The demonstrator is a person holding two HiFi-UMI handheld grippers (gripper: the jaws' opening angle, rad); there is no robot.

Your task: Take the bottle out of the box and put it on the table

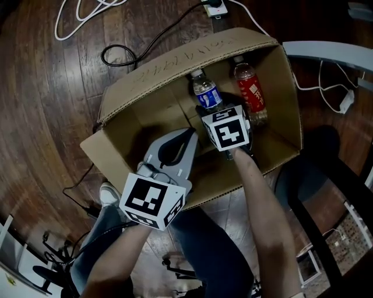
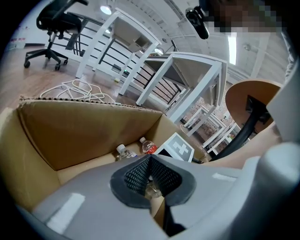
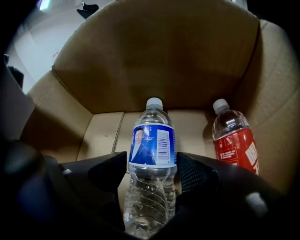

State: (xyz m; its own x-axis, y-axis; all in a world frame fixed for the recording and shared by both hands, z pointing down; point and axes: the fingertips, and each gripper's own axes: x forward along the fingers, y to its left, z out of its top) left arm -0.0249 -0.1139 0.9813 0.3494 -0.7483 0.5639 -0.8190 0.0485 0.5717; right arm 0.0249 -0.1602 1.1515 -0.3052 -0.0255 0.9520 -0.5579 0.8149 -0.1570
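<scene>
An open cardboard box [image 1: 175, 67] stands on the wooden floor. Two bottles lie inside it: a clear one with a blue label [image 1: 205, 92] [image 3: 152, 154] and one with a red label [image 1: 250, 93] [image 3: 233, 140]. My right gripper [image 1: 218, 112] [image 3: 152, 174] reaches down into the box. Its jaws stand wide on either side of the blue-label bottle, pads close to its sides without squeezing it. My left gripper [image 1: 191, 132] [image 2: 150, 158] hovers over the box's near left part, its tips together with nothing held.
White and black cables [image 1: 87, 14] and a power strip [image 1: 214, 7] lie on the floor behind the box. A white table frame [image 1: 326, 52] stands at the right. The person's legs [image 1: 204, 244] are just in front of the box.
</scene>
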